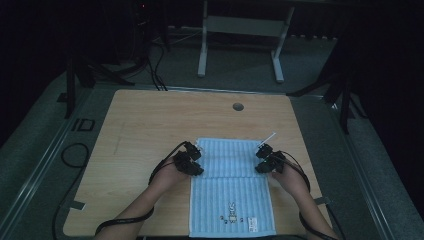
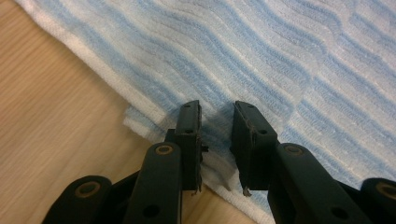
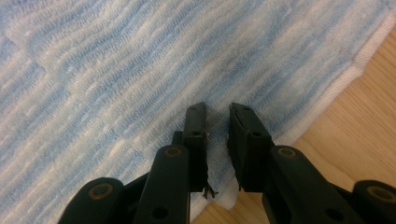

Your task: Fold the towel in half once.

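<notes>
From above, the blue striped towel (image 1: 232, 192) lies folded on the table (image 1: 150, 120) between my left gripper (image 1: 194, 159) and right gripper (image 1: 264, 160), while each gripper view shows my fingers (image 2: 191, 126) slightly parted over its edge, gripping nothing.

Dim room: wooden table (image 1: 150, 115), grey floor (image 1: 240, 65), white frame (image 1: 240, 30) behind.

Both forearms are bare, without sleeves. Each hand carries a black gripper (image 1: 192, 159) with round brass-coloured rivets, and a black cable (image 1: 125, 220) trails from it.
</notes>
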`<state>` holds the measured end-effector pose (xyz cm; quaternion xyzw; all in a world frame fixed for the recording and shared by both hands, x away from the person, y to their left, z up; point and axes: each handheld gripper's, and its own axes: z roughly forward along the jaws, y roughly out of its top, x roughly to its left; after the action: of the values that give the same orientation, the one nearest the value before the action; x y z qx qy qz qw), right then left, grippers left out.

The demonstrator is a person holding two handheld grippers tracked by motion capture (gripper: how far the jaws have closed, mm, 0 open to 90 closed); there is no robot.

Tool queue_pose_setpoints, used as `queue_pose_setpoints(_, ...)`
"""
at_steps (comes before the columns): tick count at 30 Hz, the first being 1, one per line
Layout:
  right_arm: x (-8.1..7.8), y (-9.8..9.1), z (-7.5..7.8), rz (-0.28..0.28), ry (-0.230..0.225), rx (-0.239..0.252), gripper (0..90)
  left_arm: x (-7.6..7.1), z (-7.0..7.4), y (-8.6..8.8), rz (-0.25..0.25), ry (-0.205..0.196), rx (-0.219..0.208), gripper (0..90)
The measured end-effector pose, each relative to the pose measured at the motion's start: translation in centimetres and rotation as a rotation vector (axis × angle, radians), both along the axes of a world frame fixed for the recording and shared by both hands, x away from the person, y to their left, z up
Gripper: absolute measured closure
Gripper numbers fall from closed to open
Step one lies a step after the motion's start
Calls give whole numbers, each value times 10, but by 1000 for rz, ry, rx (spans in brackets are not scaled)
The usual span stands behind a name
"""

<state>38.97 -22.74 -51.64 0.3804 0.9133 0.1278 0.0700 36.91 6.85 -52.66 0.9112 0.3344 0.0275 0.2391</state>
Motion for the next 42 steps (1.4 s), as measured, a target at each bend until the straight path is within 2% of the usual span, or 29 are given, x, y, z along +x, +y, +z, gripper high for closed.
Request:
queue_pose_setpoints(6,8,12,0,19,15,-6,764,4,1,11,13,4,15,722)
queue_pose_setpoints(9,11,20,0,28,17,-15,763,6,1,16,23,-8,30,721)
queue_pose_setpoints(13,14,31,0,47,12,-24,760,11,1,26,43,4,22,721)
queue_pose_setpoints(19,15,47,1,81,5,-52,753,11,2,35,57,-5,41,721)
queue_pose_setpoints(23,18,52,1,86,11,-45,752,12,2,42,69,1,31,721)
queue_pose_setpoints(27,19,52,2,86,18,-30,718,11,2,43,70,10,25,721)
queue_pose_setpoints(32,21,42,16,79,5,6,661,11,11,43,62,-7,16,711)
queue_pose_setpoints(34,24,37,24,78,-9,0,609,15,17,44,63,-12,13,701)
queue_pose_setpoints(36,27,36,28,78,-17,-7,609,15,17,44,63,-12,13,697)
queue_pose_setpoints(37,31,32,36,116,-29,-16,548,23,27,47,66,-12,0,656)
queue_pose_setpoints(38,34,31,39,125,-34,-7,532,26,30,48,75,-16,-2,633)
queue_pose_setpoints(39,36,29,42,119,-40,1,531,29,32,48,86,-19,4,591)
queue_pose_setpoints(42,46,24,48,72,-66,11,527,38,35,49,116,-33,-5,558)
